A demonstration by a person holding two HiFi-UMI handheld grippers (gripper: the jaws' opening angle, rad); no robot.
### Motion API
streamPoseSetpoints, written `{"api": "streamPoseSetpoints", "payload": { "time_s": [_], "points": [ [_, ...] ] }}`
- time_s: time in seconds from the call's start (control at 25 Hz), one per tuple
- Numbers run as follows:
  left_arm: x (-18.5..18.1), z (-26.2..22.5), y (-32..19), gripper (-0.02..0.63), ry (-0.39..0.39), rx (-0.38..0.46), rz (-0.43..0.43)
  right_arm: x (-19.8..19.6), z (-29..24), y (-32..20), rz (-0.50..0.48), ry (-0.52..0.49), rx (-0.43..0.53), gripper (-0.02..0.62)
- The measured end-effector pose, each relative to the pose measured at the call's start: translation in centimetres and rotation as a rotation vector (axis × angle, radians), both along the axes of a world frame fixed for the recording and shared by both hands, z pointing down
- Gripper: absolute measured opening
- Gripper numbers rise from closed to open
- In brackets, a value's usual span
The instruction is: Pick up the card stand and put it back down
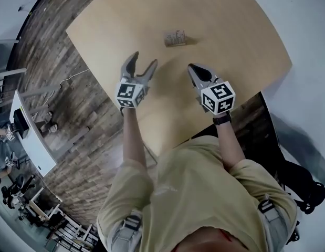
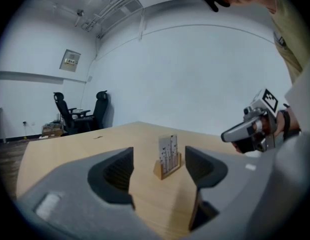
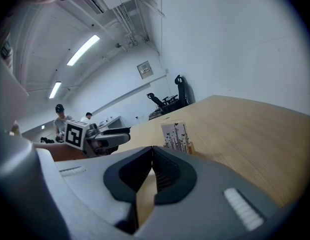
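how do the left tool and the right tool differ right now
The grey left tool has its jaws wide apart; the grey right tool has its jaws shut, empty. The left tool's view frames the small wooden card stand with a pale printed card between its jaws, untouched; the right tool's view shows it just right of its tips. Shared: a black-and-white marker cube each, both above the light wooden table, neither holding anything.

Base of card stand point(image 3: 175, 134) partly behind right hand-held gripper point(image 3: 152, 148), print illegibly small.
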State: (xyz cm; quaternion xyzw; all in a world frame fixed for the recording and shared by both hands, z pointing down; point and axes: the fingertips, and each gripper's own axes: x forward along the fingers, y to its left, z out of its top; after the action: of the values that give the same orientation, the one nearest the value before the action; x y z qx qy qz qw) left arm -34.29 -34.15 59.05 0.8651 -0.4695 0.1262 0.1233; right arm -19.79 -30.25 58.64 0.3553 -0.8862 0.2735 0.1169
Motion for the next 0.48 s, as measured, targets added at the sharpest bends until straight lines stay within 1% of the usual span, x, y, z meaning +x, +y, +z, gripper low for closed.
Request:
{"api": "streamPoseSetpoints", "payload": {
  "time_s": [0.08, 0.2, 0.24, 0.32, 0.4, 0.48],
  "points": [
    [0.2, 0.8, -1.7, 0.311, -0.021, -0.003, 0.066, -0.4, 0.4, -0.7, -0.022, -0.016, 0.000, 0.006],
    [1.0, 2.3, -4.0, 0.311, -0.039, -0.011, 0.153, -0.2, 1.3, -1.9, -0.021, -0.031, -0.010, 0.007],
    [1.5, 3.0, -4.6, 0.301, -0.046, -0.019, 0.181, 0.1, 1.8, -2.3, -0.016, -0.034, -0.016, 0.006],
    [2.5, 4.4, -5.6, 0.240, -0.065, -0.039, 0.219, 0.8, 2.8, -3.1, -0.003, -0.039, -0.031, 0.006],
    [3.1, 5.7, -6.6, 0.239, -0.069, -0.055, 0.237, 1.4, 3.6, -3.7, 0.014, -0.049, -0.047, 0.007],
    [4.0, 6.7, -7.4, 0.264, -0.057, -0.068, 0.263, 1.6, 4.2, -4.2, 0.025, -0.060, -0.063, 0.007]
  ]
}}
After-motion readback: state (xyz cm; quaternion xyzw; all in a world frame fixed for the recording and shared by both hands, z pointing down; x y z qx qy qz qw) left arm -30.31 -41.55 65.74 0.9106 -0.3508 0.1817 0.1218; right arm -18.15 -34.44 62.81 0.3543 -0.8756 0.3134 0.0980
